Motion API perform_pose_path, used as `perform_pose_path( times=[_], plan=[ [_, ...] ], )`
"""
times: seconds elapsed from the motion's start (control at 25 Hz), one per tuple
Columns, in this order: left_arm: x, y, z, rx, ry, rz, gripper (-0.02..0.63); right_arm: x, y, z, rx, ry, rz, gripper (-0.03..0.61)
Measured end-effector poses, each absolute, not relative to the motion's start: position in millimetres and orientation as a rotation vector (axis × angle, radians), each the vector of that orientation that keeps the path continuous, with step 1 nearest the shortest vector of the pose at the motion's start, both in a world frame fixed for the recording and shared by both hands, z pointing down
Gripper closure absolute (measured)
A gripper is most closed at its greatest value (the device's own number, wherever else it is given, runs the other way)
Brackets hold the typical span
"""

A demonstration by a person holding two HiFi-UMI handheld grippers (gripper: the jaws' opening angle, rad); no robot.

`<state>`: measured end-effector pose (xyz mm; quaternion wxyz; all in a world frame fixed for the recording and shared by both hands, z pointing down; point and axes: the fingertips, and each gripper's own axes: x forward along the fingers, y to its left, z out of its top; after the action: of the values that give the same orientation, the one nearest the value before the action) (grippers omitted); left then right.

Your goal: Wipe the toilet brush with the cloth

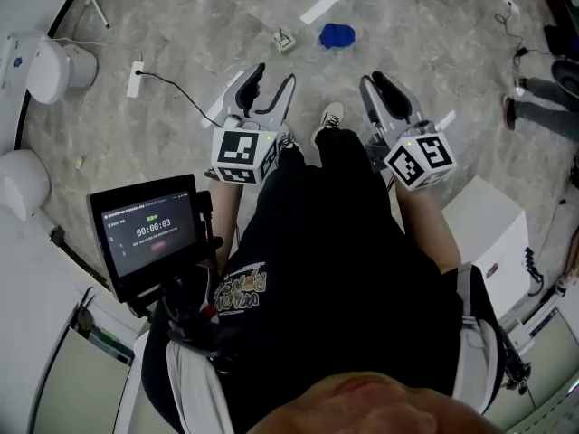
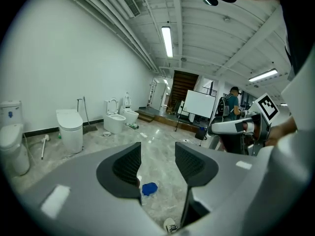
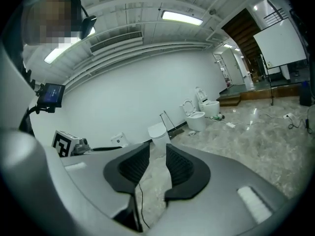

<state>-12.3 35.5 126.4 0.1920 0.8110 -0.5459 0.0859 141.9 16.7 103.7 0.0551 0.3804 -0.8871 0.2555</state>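
The blue cloth (image 1: 336, 35) lies crumpled on the grey marble floor ahead of my feet; the left gripper view shows the cloth (image 2: 149, 188) below its jaws. A white long-handled toilet brush (image 1: 97, 3) lies on the floor at the far left, near the toilets, and appears as a thin white stick (image 2: 44, 145) in the left gripper view. My left gripper (image 1: 274, 78) (image 2: 157, 156) is held out at waist height, open and empty. My right gripper (image 1: 374, 81) (image 3: 157, 154) is level beside it, its jaws narrower apart with nothing between them. Both are well short of the cloth.
White toilets (image 1: 50, 66) stand along the curved left wall. A power strip (image 1: 136, 78) with a black cable, a small boxy object (image 1: 285, 41) and a white strip (image 1: 326, 3) lie on the floor. A white box (image 1: 493, 233) stands at the right; another person's legs (image 1: 543, 93) show far right.
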Motion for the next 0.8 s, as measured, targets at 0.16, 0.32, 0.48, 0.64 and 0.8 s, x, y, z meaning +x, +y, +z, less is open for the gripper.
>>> perform_pose_path(
  times=[0.16, 0.32, 0.48, 0.64, 0.8],
  plan=[
    [24, 1, 168, 2.226, -1.515, 0.296, 0.396, 166, -20, 148, 1.054, -2.673, 0.728, 0.453],
    [29, -4, 176, 2.175, -1.512, 0.336, 0.391, 163, -33, 162, 0.965, -2.682, 0.747, 0.440],
    [25, 0, 175, 2.115, -1.546, 0.333, 0.391, 157, -36, 181, 0.922, -2.672, 0.817, 0.437],
    [17, -1, 173, 2.071, -1.564, 0.347, 0.391, 149, -39, 187, 0.899, -2.652, 0.863, 0.437],
    [11, -13, 164, 2.045, -1.581, 0.349, 0.391, 148, -47, 183, 0.899, -2.617, 0.861, 0.437]
  ],
)
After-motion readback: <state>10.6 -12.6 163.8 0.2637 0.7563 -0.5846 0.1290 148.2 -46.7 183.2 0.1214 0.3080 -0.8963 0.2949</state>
